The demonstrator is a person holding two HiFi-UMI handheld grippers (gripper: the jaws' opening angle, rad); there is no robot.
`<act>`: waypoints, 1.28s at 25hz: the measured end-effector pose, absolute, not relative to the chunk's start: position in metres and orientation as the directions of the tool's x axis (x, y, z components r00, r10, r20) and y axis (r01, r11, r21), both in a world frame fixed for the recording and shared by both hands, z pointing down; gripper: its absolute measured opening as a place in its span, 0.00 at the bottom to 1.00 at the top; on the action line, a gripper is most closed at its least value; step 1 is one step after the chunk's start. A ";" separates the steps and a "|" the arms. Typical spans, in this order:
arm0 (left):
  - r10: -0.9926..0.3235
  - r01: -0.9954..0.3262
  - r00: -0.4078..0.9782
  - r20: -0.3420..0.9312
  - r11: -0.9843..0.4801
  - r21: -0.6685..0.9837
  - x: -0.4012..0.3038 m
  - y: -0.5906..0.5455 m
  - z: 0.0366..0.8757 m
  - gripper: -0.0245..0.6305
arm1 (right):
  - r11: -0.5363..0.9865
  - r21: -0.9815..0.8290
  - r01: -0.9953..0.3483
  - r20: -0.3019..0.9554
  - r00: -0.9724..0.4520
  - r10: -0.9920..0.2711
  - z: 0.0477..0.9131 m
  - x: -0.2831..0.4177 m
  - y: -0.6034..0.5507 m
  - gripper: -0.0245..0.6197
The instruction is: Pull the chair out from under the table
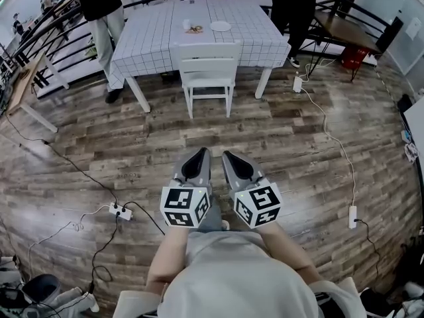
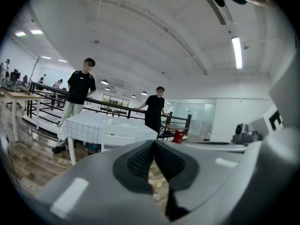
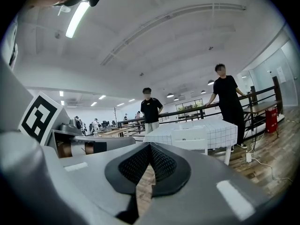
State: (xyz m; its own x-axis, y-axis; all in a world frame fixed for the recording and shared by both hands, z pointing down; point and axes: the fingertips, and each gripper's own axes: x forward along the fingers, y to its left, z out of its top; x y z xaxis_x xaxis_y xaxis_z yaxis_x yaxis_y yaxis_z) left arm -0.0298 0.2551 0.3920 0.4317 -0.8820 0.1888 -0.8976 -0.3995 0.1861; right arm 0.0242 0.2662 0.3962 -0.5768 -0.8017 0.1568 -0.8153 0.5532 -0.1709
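Note:
A white wooden chair [image 1: 209, 71] stands tucked against the near side of a table [image 1: 149, 42] covered in a white checked cloth. Both grippers hover side by side over the wood floor, well short of the chair and pointing toward it. My left gripper [image 1: 200, 153] is shut with nothing in it, and so is my right gripper [image 1: 229, 155]. In the left gripper view the chair [image 2: 118, 139] shows beyond the closed left gripper [image 2: 153, 142], in front of the table [image 2: 86, 125]. The right gripper view shows the chair [image 3: 190, 138] and table [image 3: 218, 128] past the closed right gripper [image 3: 149, 145].
One person [image 1: 99, 8] stands at the table's far left corner and another person [image 1: 295, 8] at its far right. Power strips [image 1: 120, 211] [image 1: 352, 216] and cables lie on the floor. A black railing [image 1: 59, 28] runs behind the table. A plate [image 1: 220, 26] lies on the cloth.

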 end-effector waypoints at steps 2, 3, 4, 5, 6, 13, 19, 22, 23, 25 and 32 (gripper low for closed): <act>-0.881 -0.896 0.434 0.186 -0.402 0.188 -0.031 0.244 0.392 0.05 | 0.556 -0.175 -0.813 0.155 -0.580 -0.800 0.397 0.022 0.256 0.03; -0.881 -0.895 0.436 0.185 -0.403 0.192 -0.032 0.238 0.392 0.05 | 0.555 -0.175 -0.813 0.154 -0.580 -0.800 0.397 0.022 0.251 0.03; -0.881 -0.894 0.437 0.183 -0.403 0.196 -0.033 0.231 0.392 0.05 | 0.553 -0.174 -0.814 0.154 -0.578 -0.802 0.397 0.021 0.244 0.03; -0.881 -0.894 0.438 0.182 -0.403 0.197 -0.034 0.225 0.392 0.05 | 0.551 -0.173 -0.816 0.155 -0.575 -0.803 0.398 0.021 0.238 0.03; -0.880 -0.894 0.438 0.182 -0.404 0.196 -0.035 0.218 0.393 0.05 | 0.548 -0.173 -0.818 0.157 -0.572 -0.805 0.399 0.021 0.231 0.03; -0.880 -0.898 0.432 0.197 -0.398 0.189 -0.047 0.164 0.398 0.05 | 0.536 -0.172 -0.826 0.165 -0.561 -0.811 0.401 0.015 0.176 0.03; -0.872 -0.893 0.442 0.209 -0.406 0.191 -0.057 0.111 0.406 0.05 | 0.542 -0.164 -0.824 0.183 -0.565 -0.804 0.408 0.003 0.127 0.03; -0.870 -0.889 0.449 0.202 -0.412 0.200 -0.063 0.079 0.404 0.05 | 0.537 -0.150 -0.830 0.188 -0.557 -0.809 0.409 -0.002 0.098 0.03; -0.870 -0.888 0.451 0.199 -0.415 0.199 -0.064 0.068 0.403 0.05 | 0.534 -0.148 -0.833 0.189 -0.553 -0.811 0.410 -0.003 0.087 0.03; -0.869 -0.887 0.454 0.195 -0.420 0.193 -0.068 0.048 0.400 0.05 | 0.527 -0.145 -0.838 0.191 -0.546 -0.816 0.410 -0.006 0.068 0.03; -0.853 -0.875 0.480 0.205 -0.451 0.174 -0.078 -0.015 0.403 0.05 | 0.497 -0.146 -0.856 0.198 -0.517 -0.833 0.411 -0.016 0.006 0.03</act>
